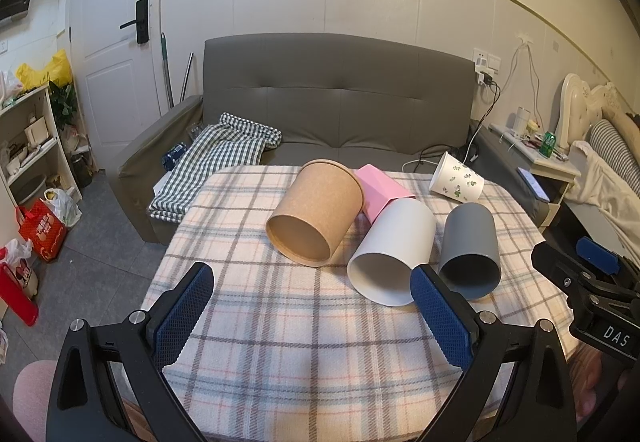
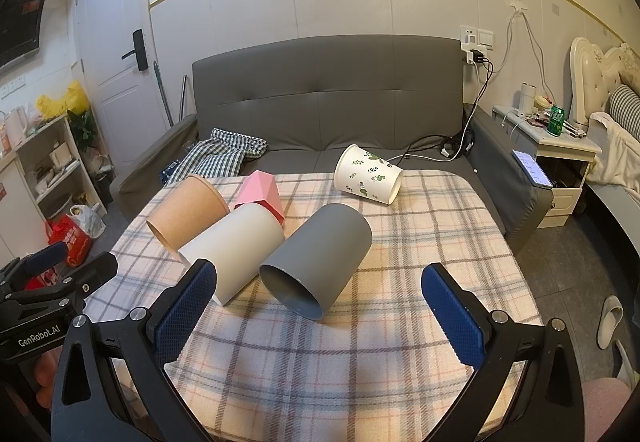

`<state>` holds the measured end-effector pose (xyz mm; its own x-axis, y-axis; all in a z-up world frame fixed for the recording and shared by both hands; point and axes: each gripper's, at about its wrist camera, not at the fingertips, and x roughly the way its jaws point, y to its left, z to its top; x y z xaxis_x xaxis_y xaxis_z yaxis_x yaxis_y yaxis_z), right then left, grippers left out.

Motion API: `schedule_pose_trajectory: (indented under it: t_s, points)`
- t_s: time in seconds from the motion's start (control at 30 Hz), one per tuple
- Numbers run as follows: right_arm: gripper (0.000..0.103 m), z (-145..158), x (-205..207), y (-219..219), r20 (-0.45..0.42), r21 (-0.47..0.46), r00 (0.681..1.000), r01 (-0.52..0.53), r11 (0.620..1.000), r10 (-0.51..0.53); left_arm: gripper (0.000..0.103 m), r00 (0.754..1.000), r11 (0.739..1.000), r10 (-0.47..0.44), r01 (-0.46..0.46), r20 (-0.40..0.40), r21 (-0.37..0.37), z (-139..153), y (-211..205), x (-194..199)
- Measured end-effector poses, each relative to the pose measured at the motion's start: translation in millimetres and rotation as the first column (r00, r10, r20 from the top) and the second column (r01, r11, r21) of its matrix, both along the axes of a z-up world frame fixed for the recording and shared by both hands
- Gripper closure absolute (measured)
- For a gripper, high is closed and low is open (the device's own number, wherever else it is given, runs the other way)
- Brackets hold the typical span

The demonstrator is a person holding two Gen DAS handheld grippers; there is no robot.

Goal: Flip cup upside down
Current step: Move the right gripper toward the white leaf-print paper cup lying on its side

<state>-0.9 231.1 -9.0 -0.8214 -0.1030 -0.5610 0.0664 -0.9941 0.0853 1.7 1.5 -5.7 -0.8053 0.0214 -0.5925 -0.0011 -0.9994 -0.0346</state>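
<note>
Several cups lie on their sides on the plaid-covered table (image 1: 280,322). A brown paper cup (image 1: 316,212) (image 2: 186,212), a white cup (image 1: 394,252) (image 2: 236,248) and a grey cup (image 1: 470,250) (image 2: 318,258) point their mouths toward me. A pink cup (image 1: 380,192) (image 2: 262,196) lies behind them. A leaf-print paper cup (image 1: 456,182) (image 2: 368,174) lies at the far edge. My left gripper (image 1: 312,302) is open and empty, short of the brown and white cups. My right gripper (image 2: 320,302) is open and empty, just before the grey cup's mouth.
A grey sofa (image 1: 340,98) stands behind the table with a checked cloth (image 1: 216,158) on it. Cables (image 2: 452,150) and a phone (image 2: 532,168) lie at the sofa's right end. A shelf (image 1: 32,146) and bags (image 1: 42,230) are at left, a nightstand (image 2: 560,146) at right.
</note>
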Motion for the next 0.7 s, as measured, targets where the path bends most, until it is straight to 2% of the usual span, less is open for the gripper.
schedule_pose_trajectory:
  t_s: [0.7]
  points:
    - [0.0,-1.4,0.2,-0.4,0.006,-0.003,1.0,0.0,1.0,0.0,0.001,1.0,1.0,-0.001,0.001,0.002,0.0,-0.5,1.3,2.1]
